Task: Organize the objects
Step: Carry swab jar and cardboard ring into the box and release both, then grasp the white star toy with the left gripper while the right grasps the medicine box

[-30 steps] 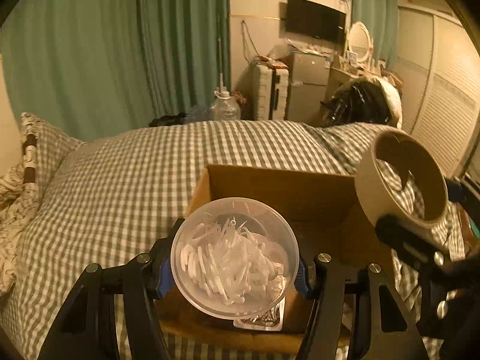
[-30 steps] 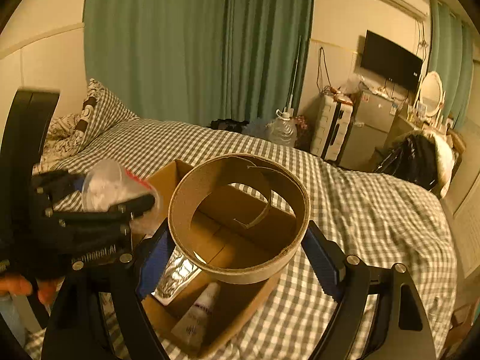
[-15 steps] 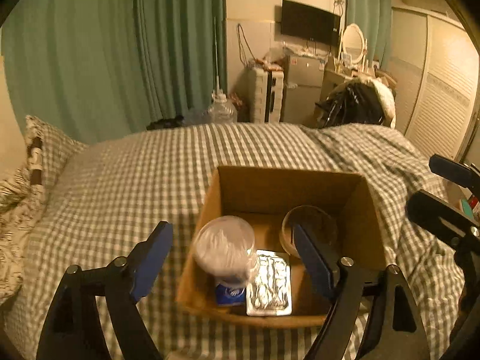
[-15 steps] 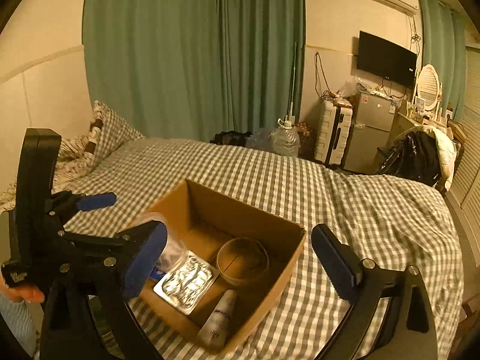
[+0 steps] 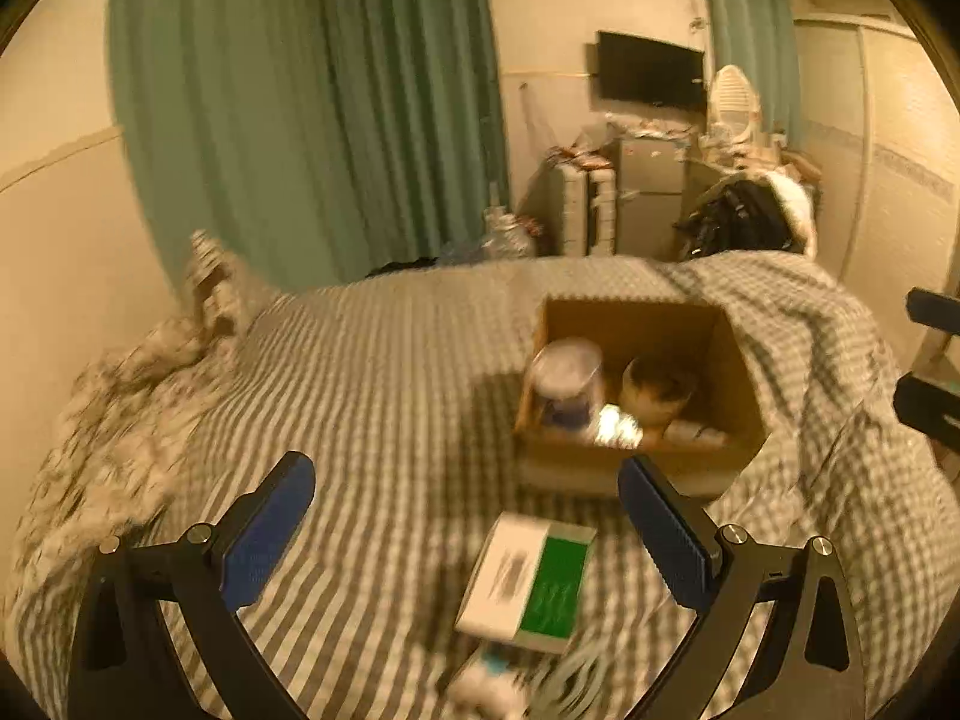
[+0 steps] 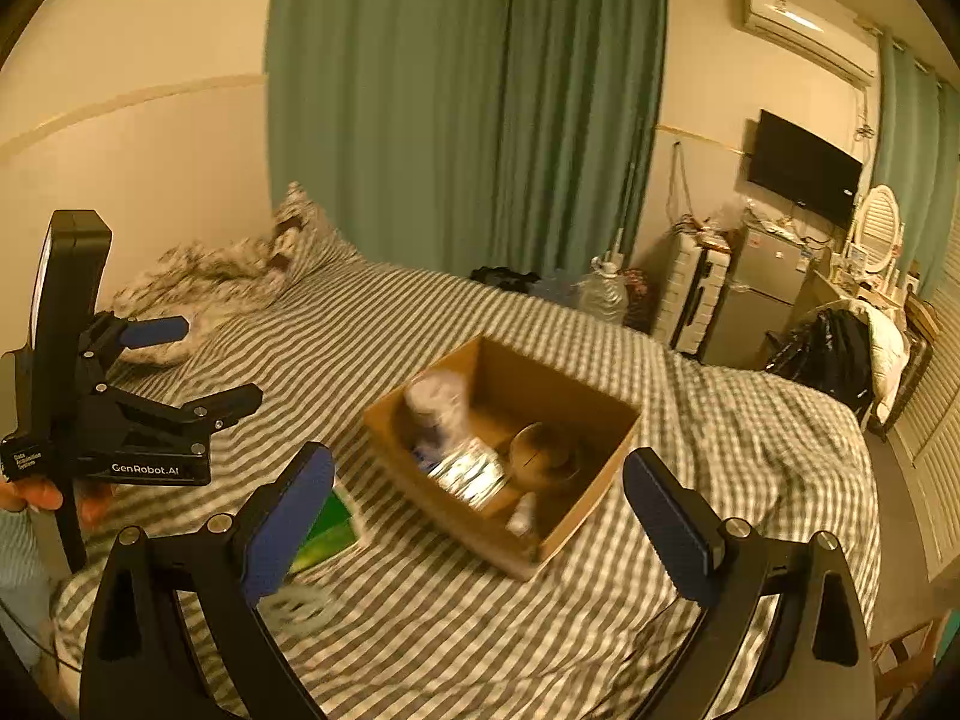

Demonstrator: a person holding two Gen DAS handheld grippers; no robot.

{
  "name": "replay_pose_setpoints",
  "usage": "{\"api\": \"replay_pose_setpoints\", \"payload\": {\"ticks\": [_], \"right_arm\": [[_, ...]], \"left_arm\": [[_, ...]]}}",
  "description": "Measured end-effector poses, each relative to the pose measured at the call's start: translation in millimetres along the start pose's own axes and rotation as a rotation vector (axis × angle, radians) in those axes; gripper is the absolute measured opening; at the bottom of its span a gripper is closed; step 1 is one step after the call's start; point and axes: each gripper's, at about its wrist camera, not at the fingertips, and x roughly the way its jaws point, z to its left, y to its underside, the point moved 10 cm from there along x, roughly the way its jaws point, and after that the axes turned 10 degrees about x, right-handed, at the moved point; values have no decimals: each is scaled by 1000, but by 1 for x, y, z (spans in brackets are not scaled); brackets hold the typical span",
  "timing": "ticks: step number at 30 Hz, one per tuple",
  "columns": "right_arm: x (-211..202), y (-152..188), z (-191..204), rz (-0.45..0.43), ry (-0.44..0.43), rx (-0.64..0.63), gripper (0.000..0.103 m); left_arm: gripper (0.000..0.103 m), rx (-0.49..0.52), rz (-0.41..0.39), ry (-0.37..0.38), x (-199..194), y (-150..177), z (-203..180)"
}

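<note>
A cardboard box (image 5: 729, 372) (image 6: 606, 438) sits on the checked bed. In it are a clear plastic cup (image 5: 567, 369) (image 6: 435, 405), a brown tape ring (image 5: 657, 384) (image 6: 540, 453), a foil pack (image 5: 615, 423) (image 6: 471, 471) and a small tube (image 6: 521, 519). A white and green box (image 5: 528, 576) (image 6: 327, 531) lies on the bed nearer me. My left gripper (image 5: 468, 534) is open and empty above that box. My right gripper (image 6: 480, 531) is open and empty, in front of the cardboard box. The left gripper also shows in the right wrist view (image 6: 198, 366).
Small pale blurred things (image 5: 486, 681) lie at the near edge of the bed. A pillow and rumpled bedding (image 6: 228, 276) lie at the far left. Green curtains, a water jug (image 6: 603, 297), suitcases, a fridge and a dark bag (image 6: 828, 354) stand beyond the bed.
Both grippers opened and let the cup and the tape ring go into the box, then drew back and up. The view now blurs with motion, and the white and green box has come into view.
</note>
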Motion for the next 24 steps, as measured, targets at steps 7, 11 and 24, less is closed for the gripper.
{"api": "replay_pose_setpoints", "payload": {"ticks": [7,11,24], "right_arm": [[29,79,36,104,-60,7,98],[57,118,39,152,-33,-20,98],[121,181,29,302,-54,41,97]], "left_arm": [[103,-25,100,-17,15,99,-5],[103,-61,220,54,45,149,-24],[68,-120,393,137,99,197,-45]]}}
